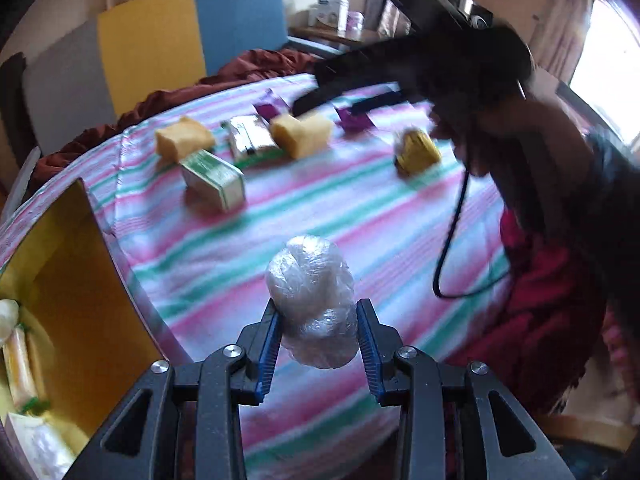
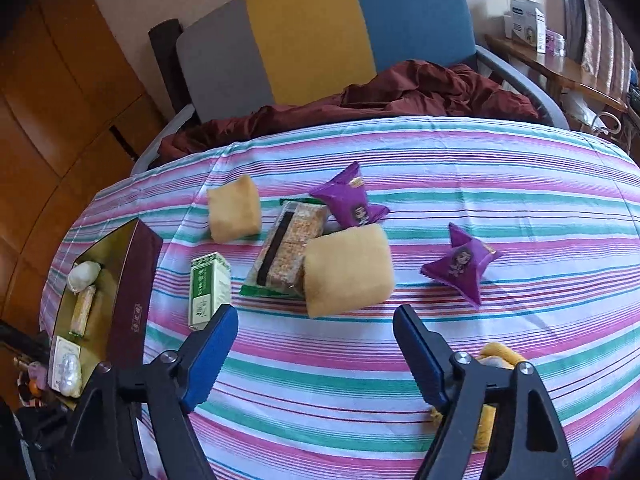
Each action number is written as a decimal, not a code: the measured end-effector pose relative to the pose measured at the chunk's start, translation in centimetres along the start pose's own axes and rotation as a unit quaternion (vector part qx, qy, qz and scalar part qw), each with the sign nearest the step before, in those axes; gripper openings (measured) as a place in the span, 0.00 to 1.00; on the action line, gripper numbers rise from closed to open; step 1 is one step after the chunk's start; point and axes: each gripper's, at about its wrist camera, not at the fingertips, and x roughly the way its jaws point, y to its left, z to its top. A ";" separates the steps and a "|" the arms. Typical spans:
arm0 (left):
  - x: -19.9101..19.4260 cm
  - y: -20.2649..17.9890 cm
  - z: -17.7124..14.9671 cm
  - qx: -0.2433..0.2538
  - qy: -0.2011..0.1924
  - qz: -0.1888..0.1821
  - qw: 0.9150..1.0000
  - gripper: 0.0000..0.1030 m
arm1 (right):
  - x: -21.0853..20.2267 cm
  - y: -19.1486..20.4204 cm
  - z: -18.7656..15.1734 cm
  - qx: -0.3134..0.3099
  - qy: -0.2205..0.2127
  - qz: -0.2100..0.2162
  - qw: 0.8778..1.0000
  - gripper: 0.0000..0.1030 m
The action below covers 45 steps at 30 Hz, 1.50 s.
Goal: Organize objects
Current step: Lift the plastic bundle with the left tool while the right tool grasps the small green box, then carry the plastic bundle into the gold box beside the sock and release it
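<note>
left gripper point(image 1: 318, 344) clamped on my crinkly clear-wrapped ball point(image 1: 312, 300) | right gripper point(image 2: 316, 354) gaping, empty, over yellow bun point(image 2: 348, 270) | green box point(image 2: 209, 290) text unreadable

- left gripper point(image 1: 318, 346): pitched down, blue pads clamped on a wrapped ball point(image 1: 312, 300), carried clear of the table
- right gripper point(image 2: 316, 354): pitched down, jaws apart, nothing between them
- person's arm point(image 1: 520, 148) behind right gripper, blurred
</note>
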 end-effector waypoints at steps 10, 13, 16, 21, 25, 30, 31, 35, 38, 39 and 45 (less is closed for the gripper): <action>1.7 0.3 -2.0 -0.010 0.007 -0.009 1.000 0.36 | 5.8 7.4 2.2 -0.058 0.064 0.030 0.996 0.62; 1.6 0.5 -2.1 -0.011 0.002 -0.007 1.000 0.36 | 8.8 8.7 2.7 -0.074 0.090 0.002 0.993 0.54; 1.4 0.8 -2.4 -0.017 -0.001 -0.010 1.000 0.36 | 10.7 9.0 2.5 -0.079 0.119 0.004 0.990 0.31; 0.6 1.3 -2.4 -0.027 -0.013 -0.015 0.999 0.36 | 9.3 9.1 1.0 -0.105 0.117 -0.010 0.988 0.31; -1.3 1.6 -2.3 -0.028 -0.037 -0.021 0.999 0.36 | 7.7 8.2 -0.8 -0.104 0.119 -0.008 0.987 0.31; -4.7 2.9 -2.6 -0.038 -0.069 -0.017 0.997 0.36 | 6.3 6.5 -3.1 -0.079 0.113 0.008 0.990 0.31; -5.4 3.4 -2.8 -0.045 -0.074 -0.017 0.996 0.36 | 6.1 6.3 -3.3 -0.076 0.110 0.012 0.991 0.31; -8.2 5.6 -3.8 -0.083 -0.087 0.006 0.993 0.36 | 5.5 6.1 -4.2 -0.077 0.098 0.018 0.992 0.31; -10.0 8.9 -4.1 -0.128 -0.095 0.037 0.986 0.36 | 5.4 6.0 -4.3 -0.077 0.094 0.023 0.992 0.31; -10.6 10.4 -4.2 -0.147 -0.096 0.053 0.983 0.36 | 5.5 6.0 -4.2 -0.078 0.093 0.023 0.992 0.31; -10.8 18.9 -4.3 -0.239 -0.070 0.127 0.960 0.36 | 5.4 6.3 -4.3 -0.092 0.092 0.018 0.991 0.31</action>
